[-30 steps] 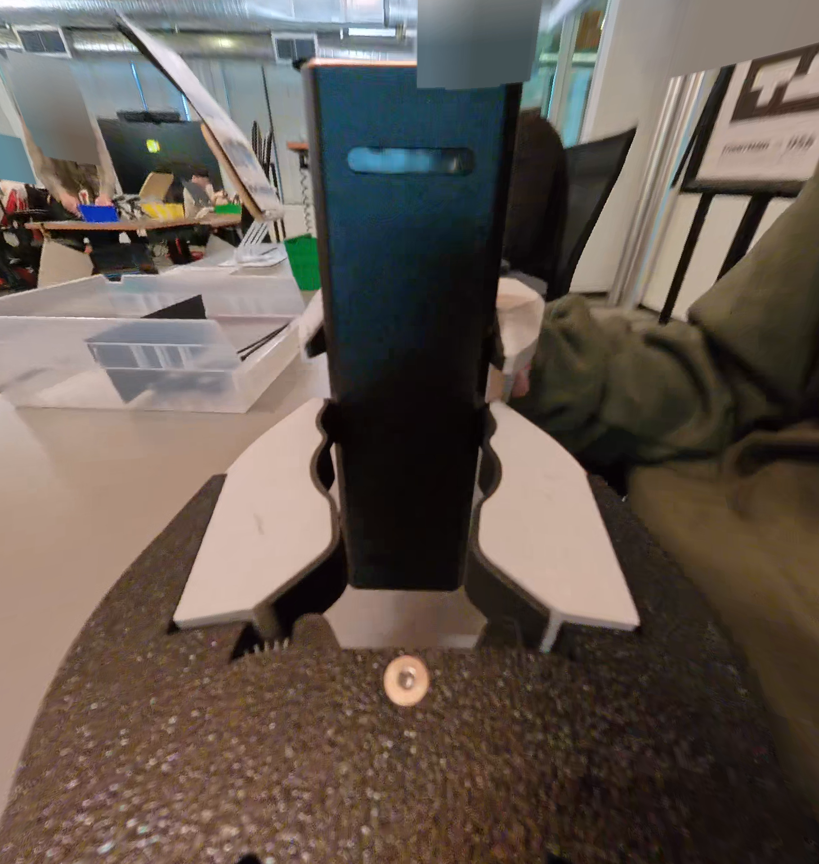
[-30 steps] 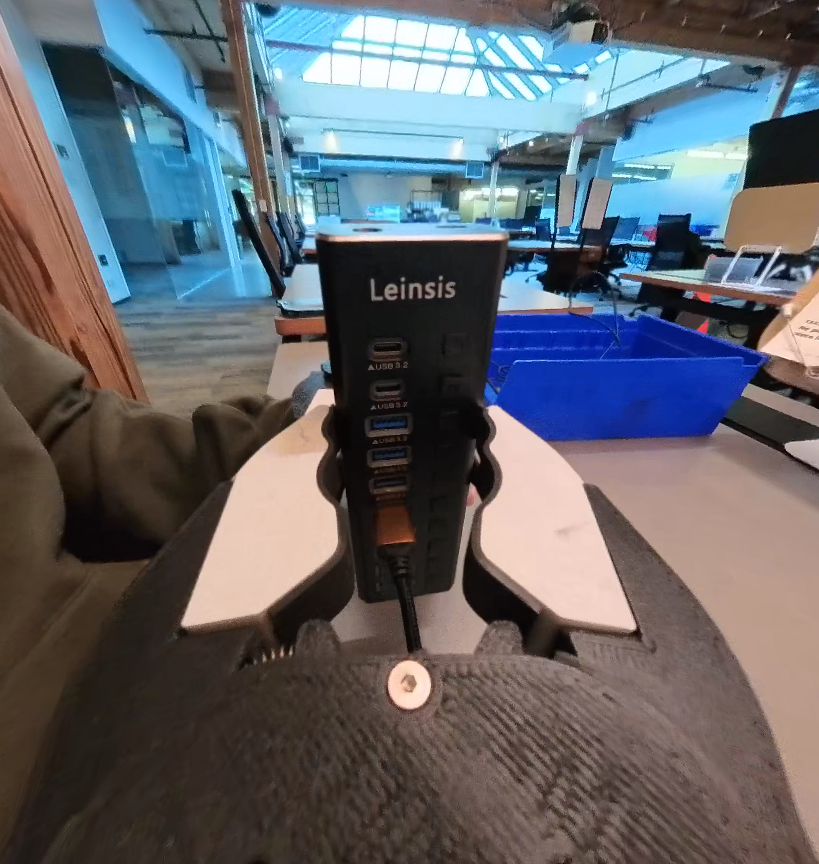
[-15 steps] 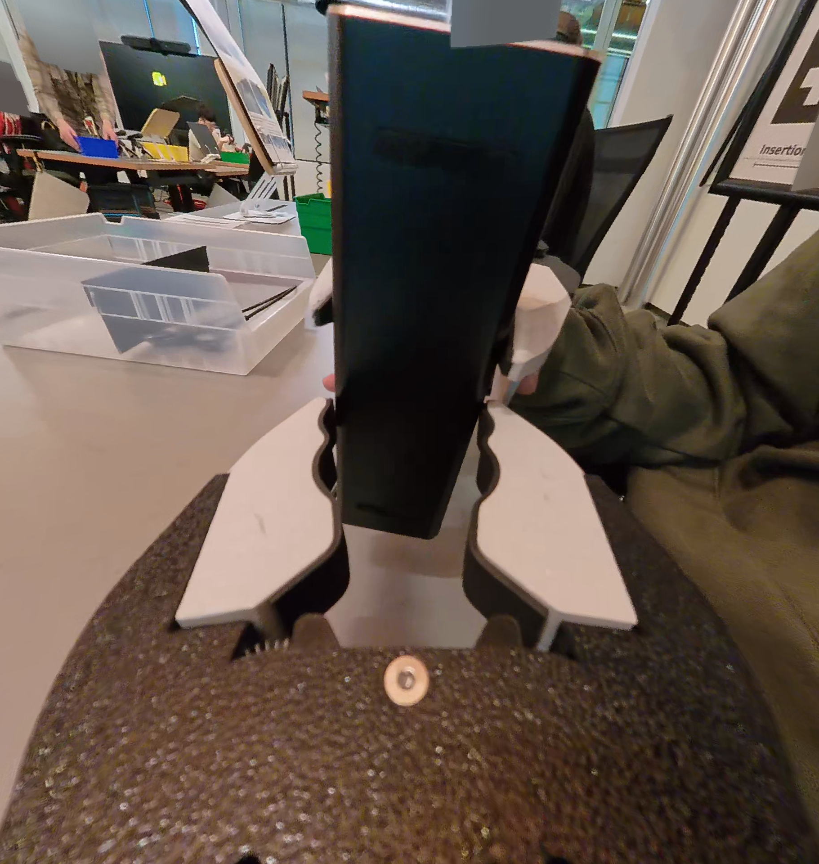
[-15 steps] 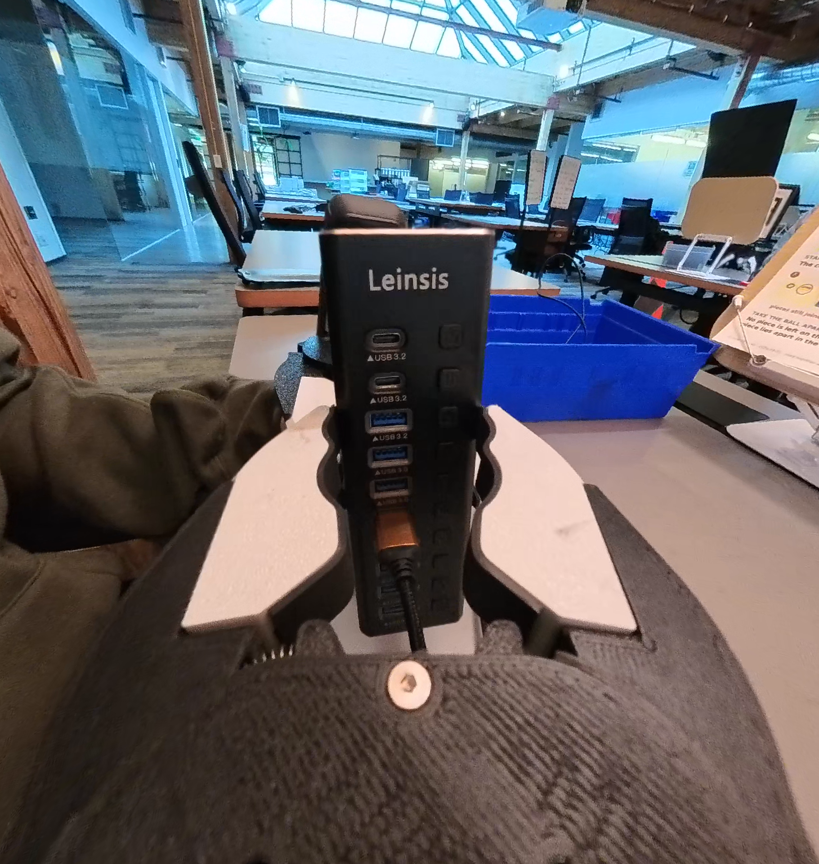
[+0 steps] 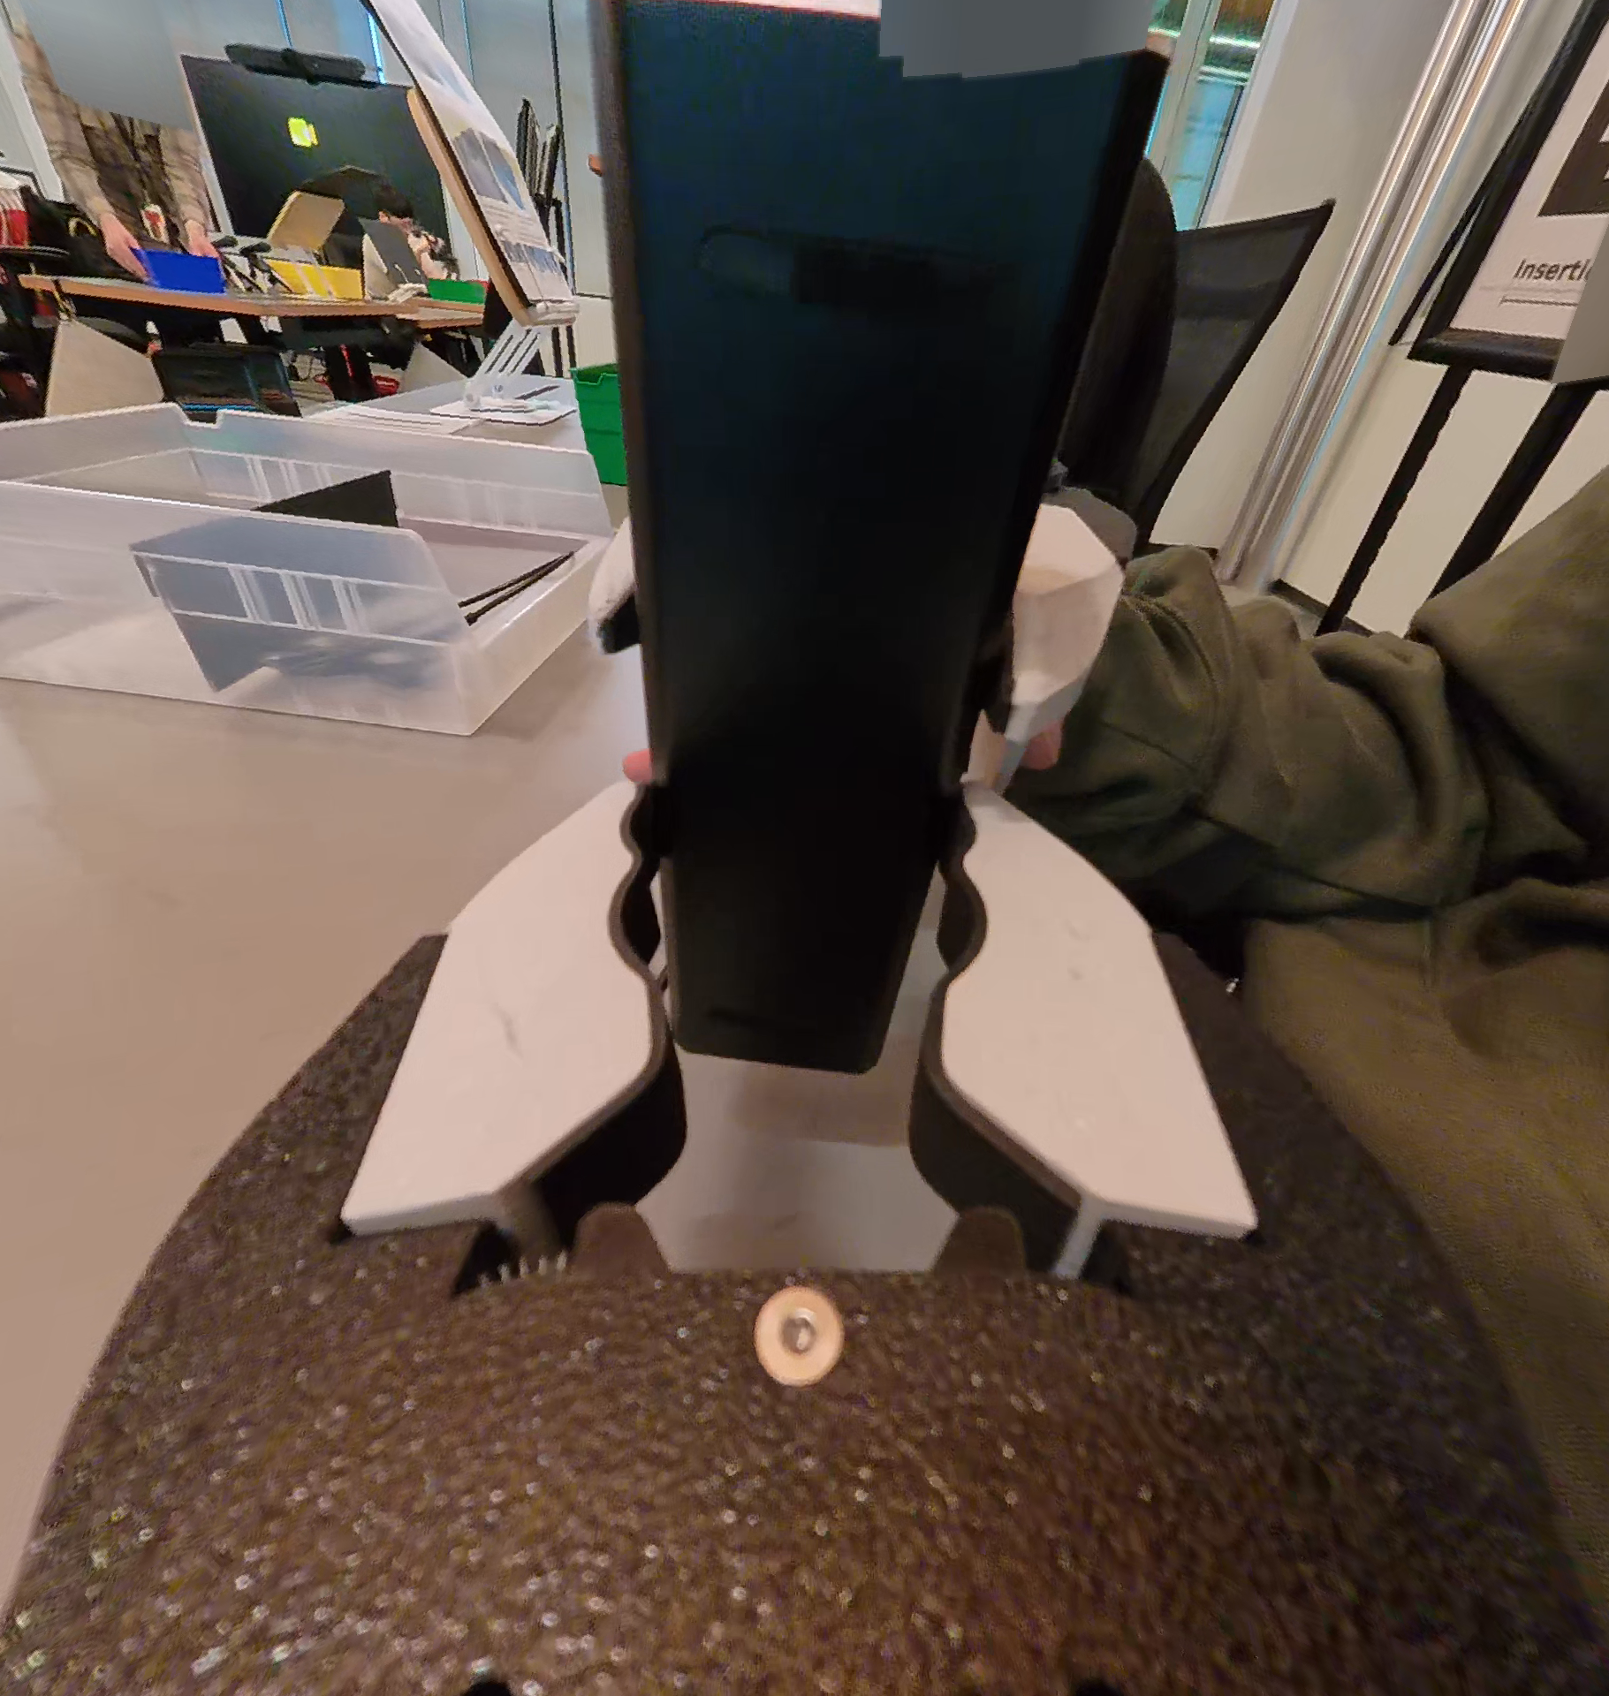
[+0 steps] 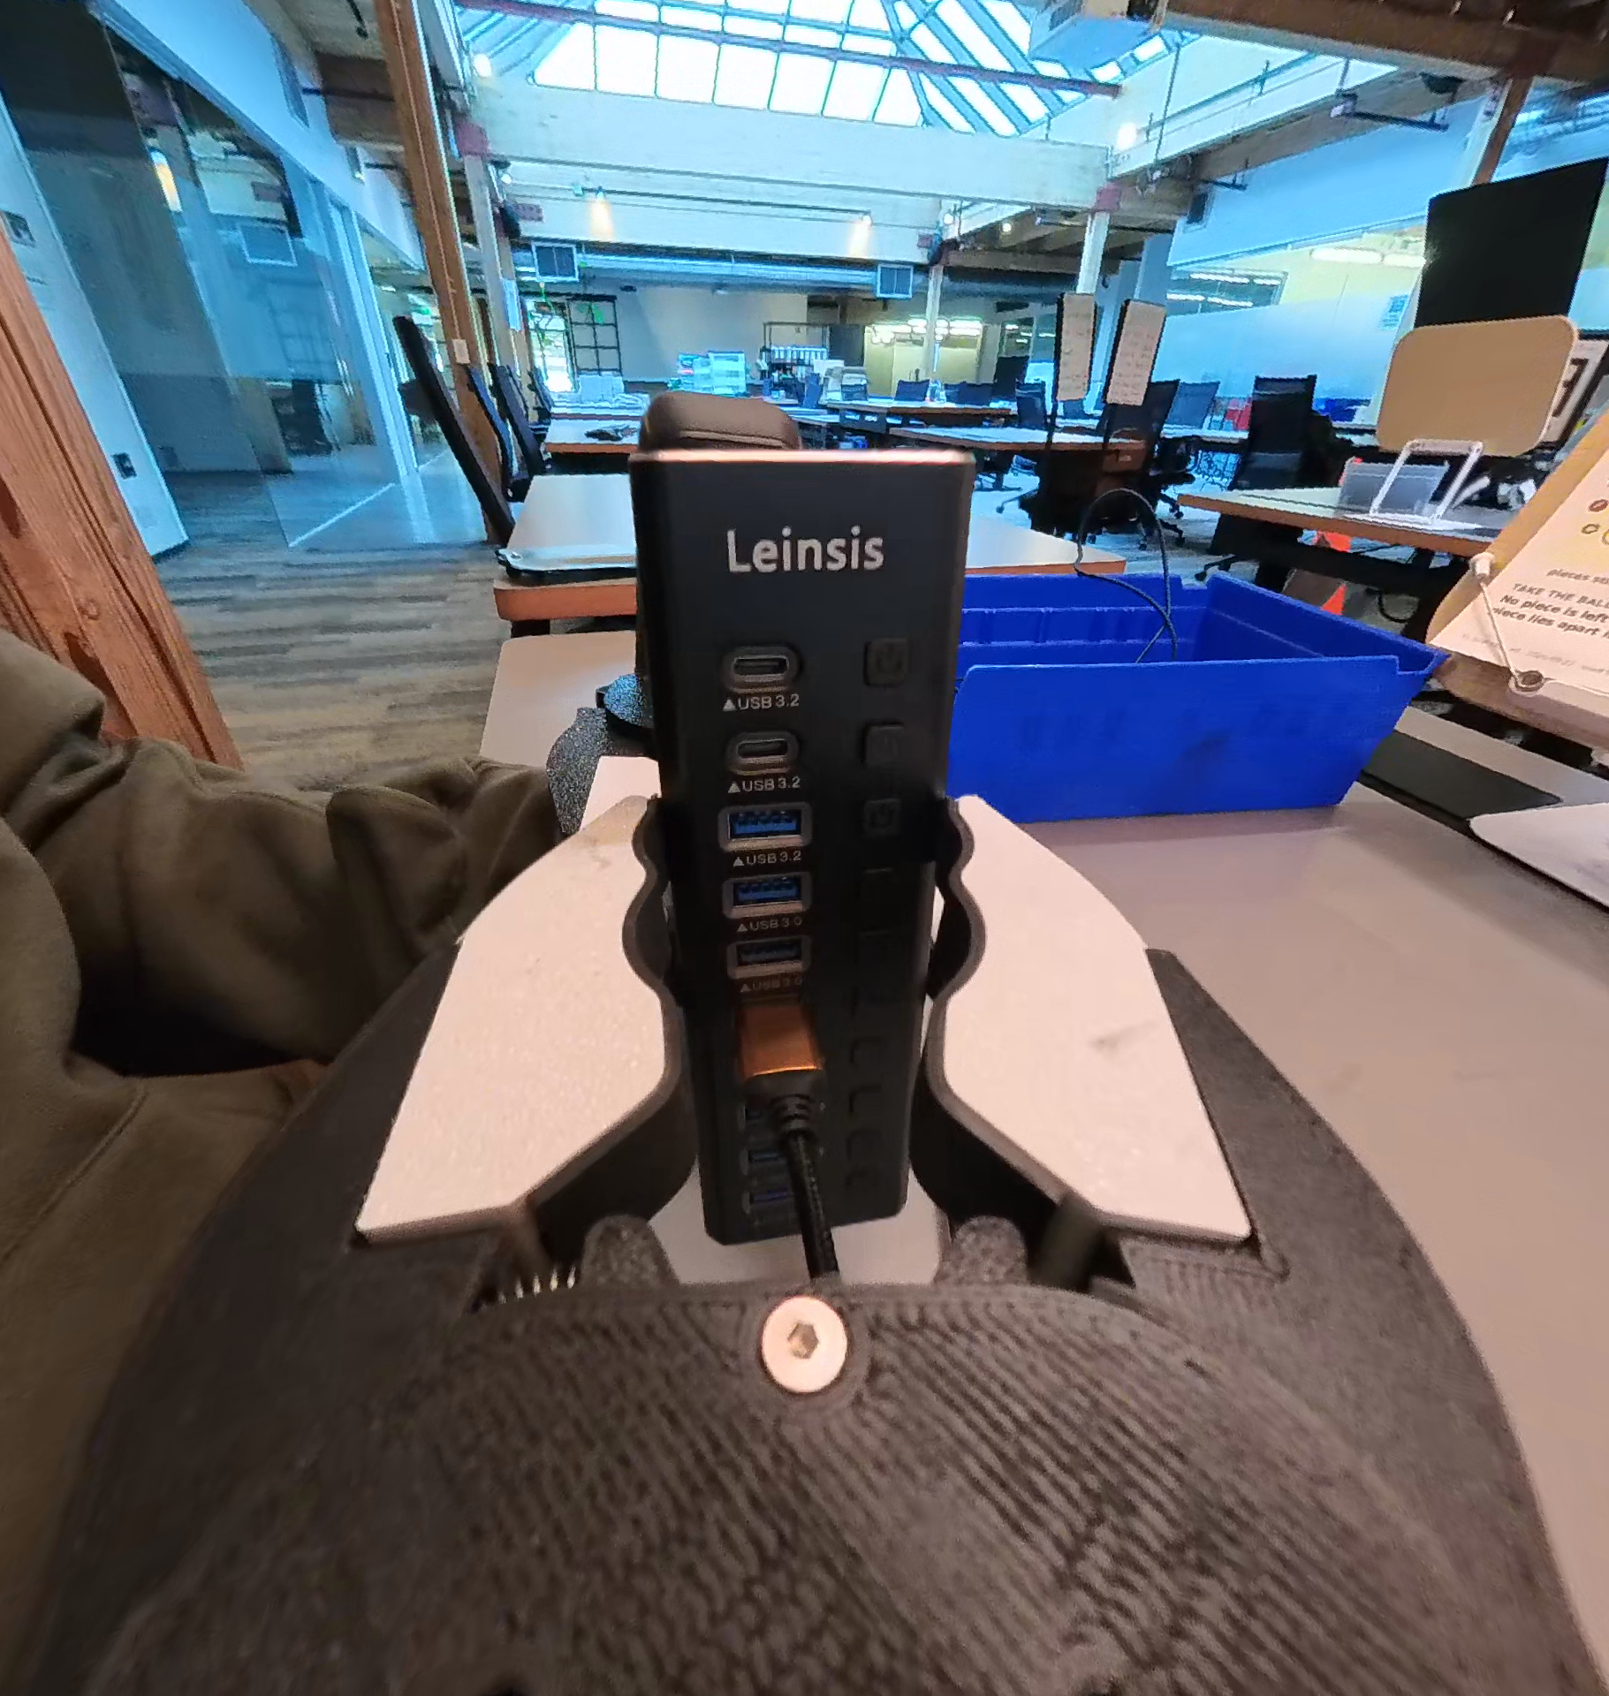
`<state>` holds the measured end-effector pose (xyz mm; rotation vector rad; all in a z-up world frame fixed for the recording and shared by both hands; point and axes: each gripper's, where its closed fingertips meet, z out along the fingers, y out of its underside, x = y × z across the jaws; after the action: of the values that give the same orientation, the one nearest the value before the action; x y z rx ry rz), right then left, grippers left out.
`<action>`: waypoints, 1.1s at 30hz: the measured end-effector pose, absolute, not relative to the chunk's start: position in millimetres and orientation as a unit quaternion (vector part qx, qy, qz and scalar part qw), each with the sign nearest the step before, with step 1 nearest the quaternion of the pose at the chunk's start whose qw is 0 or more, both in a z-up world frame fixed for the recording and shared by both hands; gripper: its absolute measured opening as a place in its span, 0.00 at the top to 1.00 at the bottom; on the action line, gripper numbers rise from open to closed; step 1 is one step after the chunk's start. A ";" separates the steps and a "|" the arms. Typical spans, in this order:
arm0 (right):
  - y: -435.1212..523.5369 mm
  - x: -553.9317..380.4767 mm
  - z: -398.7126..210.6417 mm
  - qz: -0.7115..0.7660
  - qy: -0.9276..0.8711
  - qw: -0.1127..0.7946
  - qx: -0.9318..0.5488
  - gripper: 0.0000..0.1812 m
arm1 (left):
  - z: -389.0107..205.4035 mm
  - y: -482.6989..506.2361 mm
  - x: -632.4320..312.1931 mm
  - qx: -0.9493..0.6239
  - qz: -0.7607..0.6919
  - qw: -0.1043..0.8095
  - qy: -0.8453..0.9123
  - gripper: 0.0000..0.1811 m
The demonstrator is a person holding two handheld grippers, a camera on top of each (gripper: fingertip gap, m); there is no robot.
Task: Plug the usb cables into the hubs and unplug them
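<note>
1. Between both sets of fingers, off the table (image 5: 185,918), stands the hub (image 6: 800,826), upright and caught from two sides at once.
2. On its port face, the right gripper (image 6: 802,817) is clenched on the hub's edges beside the blue sockets, just as it was a second ago.
3. Below those sockets, the copper-coloured plug (image 6: 777,1037) sits in its port, and the black cable (image 6: 805,1193) drops off the hub's lower end.
4. Round the back, the left gripper (image 5: 802,808) pinches the hub's plain rear at the fingertips only. A second ago the hub's foot sat deep in that gripper's throat; now it rides higher and has tipped towards the camera.
5. Fingers of the right gripper peep out on either side of the hub in the left wrist view.
6. My read: the hub is being re-seated between the two grips, with one cable in and nothing unplugged yet. That shallow left hold could slip.
7. Behind the hub's port side sits a blue bin (image 6: 1149,734), and off its rear left a clear tray (image 5: 231,642).
</note>
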<state>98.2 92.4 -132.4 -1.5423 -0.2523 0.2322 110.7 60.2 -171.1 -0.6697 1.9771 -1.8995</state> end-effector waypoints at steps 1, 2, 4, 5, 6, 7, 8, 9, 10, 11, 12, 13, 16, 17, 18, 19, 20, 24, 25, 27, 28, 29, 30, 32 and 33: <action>92.6 98.5 -133.4 0.102 -0.116 0.702 -0.695 0.69 | -172.1 60.9 111.3 -0.232 -0.663 0.164 0.693 0.68; 93.0 98.9 -134.1 0.100 -0.115 0.701 -0.697 0.69 | -172.9 61.4 111.7 -0.231 -0.663 0.167 0.692 0.68; 93.6 100.4 -133.1 0.101 -0.110 0.703 -0.695 0.69 | -171.6 62.7 114.0 -0.231 -0.674 0.174 0.680 0.68; 93.8 101.8 -133.5 0.103 -0.107 0.702 -0.697 0.69 | -171.4 62.6 115.2 -0.233 -0.680 0.172 0.673 0.68; 93.6 103.4 -134.1 0.106 -0.102 0.699 -0.699 0.69 | -171.7 62.1 116.2 -0.237 -0.685 0.167 0.668 0.68; 93.2 105.0 -134.7 0.108 -0.098 0.697 -0.702 0.69 | -172.0 61.7 117.6 -0.241 -0.690 0.166 0.663 0.68; 92.6 106.6 -135.0 0.107 -0.094 0.697 -0.703 0.69 | -172.0 61.4 118.9 -0.244 -0.693 0.166 0.658 0.68; 91.9 108.1 -135.1 0.106 -0.090 0.697 -0.704 0.69 | -172.0 61.5 120.4 -0.247 -0.695 0.167 0.654 0.68; 90.5 109.1 -135.5 0.109 -0.086 0.695 -0.706 0.70 | -172.0 61.9 120.9 -0.249 -0.697 0.165 0.652 0.68; 87.7 109.2 -135.9 0.116 -0.087 0.692 -0.707 0.70 | -171.3 63.2 120.9 -0.249 -0.699 0.166 0.649 0.68; 84.3 109.7 -136.1 0.122 -0.089 0.690 -0.708 0.70 | -169.9 65.6 120.8 -0.249 -0.703 0.170 0.645 0.68; 80.0 111.3 -135.7 0.121 -0.091 0.689 -0.709 0.72 | -168.5 69.0 121.3 -0.252 -0.706 0.174 0.638 0.68; 66.6 126.0 -137.4 0.092 -0.082 0.682 -0.721 0.80 | -164.1 79.8 120.1 -0.254 -0.720 0.176 0.621 0.68; 62.8 127.8 -139.5 0.095 -0.081 0.673 -0.729 0.81 | -165.5 82.9 120.3 -0.256 -0.714 0.183 0.626 0.68; 61.0 129.1 -140.0 0.094 -0.077 0.672 -0.731 0.81 | -167.2 84.8 119.7 -0.257 -0.708 0.183 0.631 0.68; 61.1 128.5 -140.3 0.092 -0.076 0.672 -0.731 0.81 | -167.1 86.1 119.5 -0.257 -0.708 0.186 0.631 0.68; 62.4 125.6 -142.0 0.094 -0.081 0.670 -0.732 0.81 | -166.6 86.5 119.4 -0.257 -0.710 0.185 0.630 0.68; 72.5 112.5 -155.2 0.102 -0.104 0.649 -0.747 0.81 | -167.0 84.6 118.2 -0.251 -0.708 0.187 0.633 0.68; 75.5 111.6 -156.6 0.102 -0.103 0.649 -0.747 0.82 | -167.1 83.6 117.7 -0.249 -0.707 0.187 0.635 0.68; 79.6 106.5 -156.7 0.114 -0.105 0.651 -0.743 0.86 | -167.0 81.6 116.7 -0.244 -0.708 0.185 0.637 0.68; 81.3 106.0 -156.6 0.113 -0.104 0.652 -0.743 0.88 | -166.7 80.8 116.2 -0.241 -0.709 0.185 0.637 0.68; 82.5 106.6 -157.1 0.107 -0.103 0.651 -0.744 0.90 | -166.5 80.3 115.7 -0.239 -0.710 0.183 0.637 0.68; 82.7 106.8 -157.6 0.106 -0.105 0.649 -0.746 0.91 | -166.5 80.2 115.2 -0.238 -0.710 0.182 0.637 0.68; 82.3 106.2 -158.3 0.108 -0.105 0.644 -0.750 0.91 | -166.6 79.7 114.8 -0.236 -0.710 0.181 0.638 0.68; 82.0 106.2 -158.9 0.104 -0.108 0.641 -0.753 0.91 | -166.8 79.5 114.9 -0.237 -0.710 0.180 0.639 0.68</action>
<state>106.2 82.0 -158.9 -1.7167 -0.2465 0.2367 114.9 79.5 -166.8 -0.6688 1.8043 -2.0052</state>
